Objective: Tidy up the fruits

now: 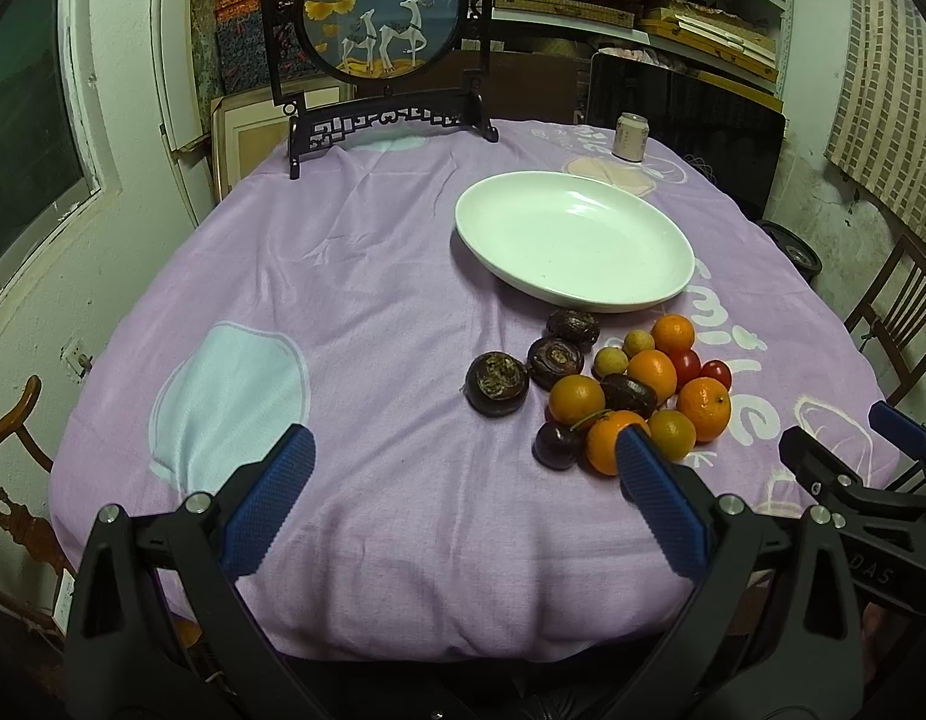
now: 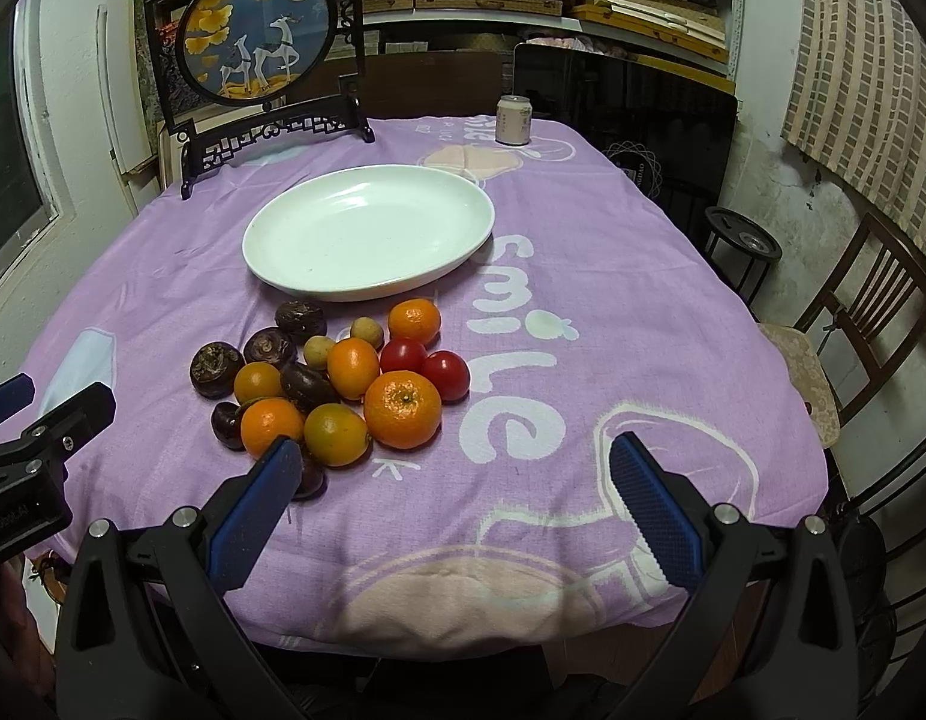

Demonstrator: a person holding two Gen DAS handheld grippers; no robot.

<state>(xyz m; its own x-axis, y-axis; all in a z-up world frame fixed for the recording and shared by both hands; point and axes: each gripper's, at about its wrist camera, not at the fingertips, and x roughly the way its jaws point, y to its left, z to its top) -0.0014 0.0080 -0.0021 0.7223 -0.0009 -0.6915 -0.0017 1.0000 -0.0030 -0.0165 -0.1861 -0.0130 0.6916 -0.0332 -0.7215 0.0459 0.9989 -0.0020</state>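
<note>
A pile of fruit lies on the purple cloth: several oranges [image 2: 402, 409] [image 1: 704, 408], two red tomatoes [image 2: 445, 375], several dark brown water chestnuts [image 1: 497, 384] [image 2: 212, 369] and two small yellowish longans [image 2: 319, 352]. An empty white plate [image 1: 574, 240] [image 2: 367, 232] sits just beyond the pile. My left gripper [image 1: 466, 450] is open and empty, hovering near the table's front edge, left of the pile. My right gripper [image 2: 454, 456] is open and empty, in front of the pile. Each gripper's side shows at the edge of the other's view.
A drink can [image 1: 630, 137] [image 2: 514, 120] stands at the far edge of the table. A framed round deer picture on a black stand [image 1: 382, 54] [image 2: 259, 48] stands at the back left. Wooden chairs [image 2: 865, 324] flank the table; shelves fill the back wall.
</note>
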